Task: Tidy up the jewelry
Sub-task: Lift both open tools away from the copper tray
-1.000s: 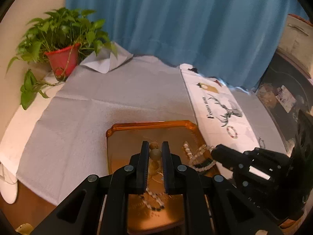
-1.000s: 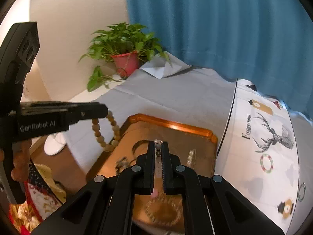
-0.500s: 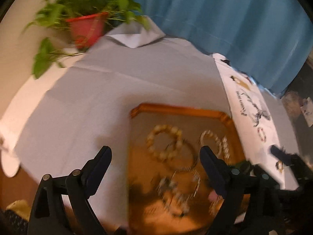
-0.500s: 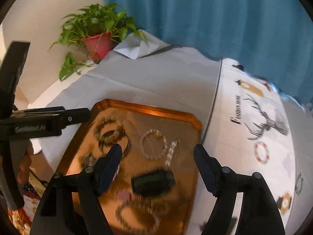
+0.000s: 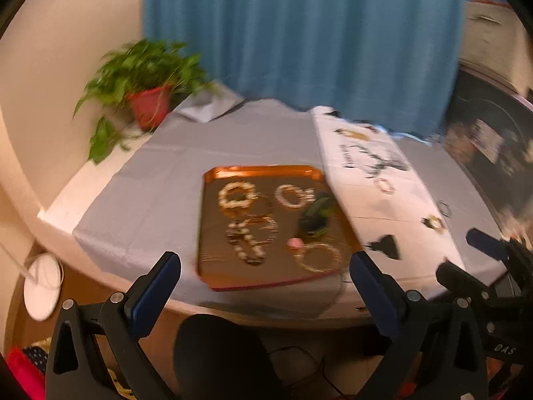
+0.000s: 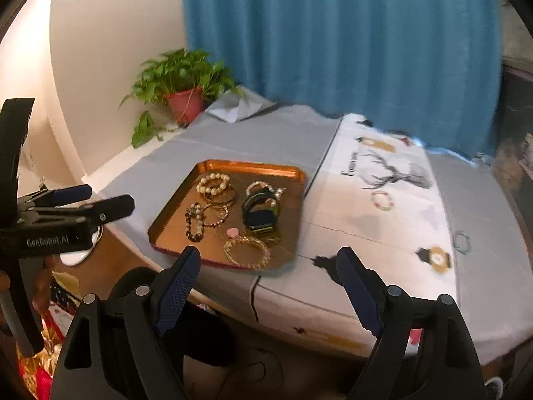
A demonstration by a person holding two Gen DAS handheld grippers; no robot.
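Jewelry lies gathered on the copper-coloured tray (image 6: 166, 216), which sits on the grey tablecloth (image 6: 266, 133) near the table's front edge. In the right wrist view, a cream beaded bracelet (image 6: 213, 181) rests at the tray's 11 o'clock corner, a dark smartwatch (image 6: 261, 211) with a green-edged strap stands toward 3 o'clock, a dark-and-pale bead strand (image 6: 194, 221) lies toward 8 o'clock, a small pink charm (image 6: 232, 232) sits just below centre, and a gold chain bracelet (image 6: 246, 251) curls at 5 o'clock close to the front rim. The left wrist view is blurred, yet the same tray (image 5: 213, 266) and its rings of beads show there. The right gripper (image 6: 268, 266) hangs off the table's front edge, at 6 o'clock from the tray, jaws spread wide with nothing between them. The left gripper (image 5: 265, 275) is likewise parted and bare, drawn off below the table edge; in the right wrist view it appears at 9 o'clock, left of the tray. A white runner printed with a deer (image 6: 396, 173) lies just right of the tray. A potted green plant in a red pot (image 6: 185, 103) stands at the table's 11 o'clock corner, before a blue curtain (image 6: 333, 50).
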